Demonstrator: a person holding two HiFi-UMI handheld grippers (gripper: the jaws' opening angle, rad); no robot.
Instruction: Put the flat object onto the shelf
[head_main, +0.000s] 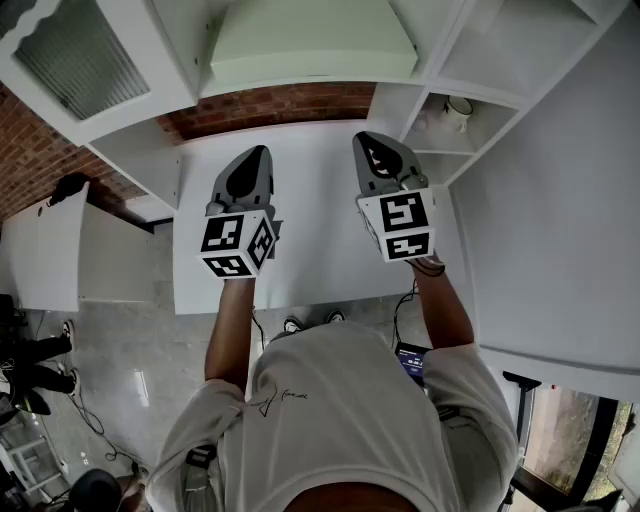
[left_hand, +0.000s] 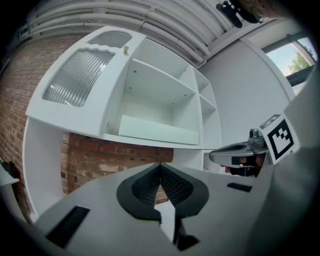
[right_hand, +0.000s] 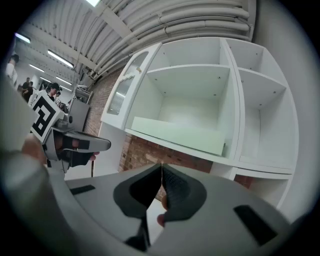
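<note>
A pale green flat board (head_main: 310, 45) lies on the bottom of the white shelf unit's wide middle compartment (right_hand: 190, 107). It also shows in the left gripper view (left_hand: 155, 130) and the right gripper view (right_hand: 180, 135). My left gripper (head_main: 258, 152) and right gripper (head_main: 362, 138) are held side by side over the white counter (head_main: 310, 200), below and in front of the board and apart from it. Both point level at the shelf unit. Each has its jaws closed tip to tip with nothing between them, as seen at the left gripper (left_hand: 160, 165) and the right gripper (right_hand: 161, 165).
A red brick wall (head_main: 280, 105) runs between counter and shelf. A ribbed glass cabinet door (head_main: 80, 60) is at the left. Narrow side compartments stand at the right, one holding a small white cup (head_main: 460, 110). A white desk (head_main: 60, 250) stands at the far left on the floor.
</note>
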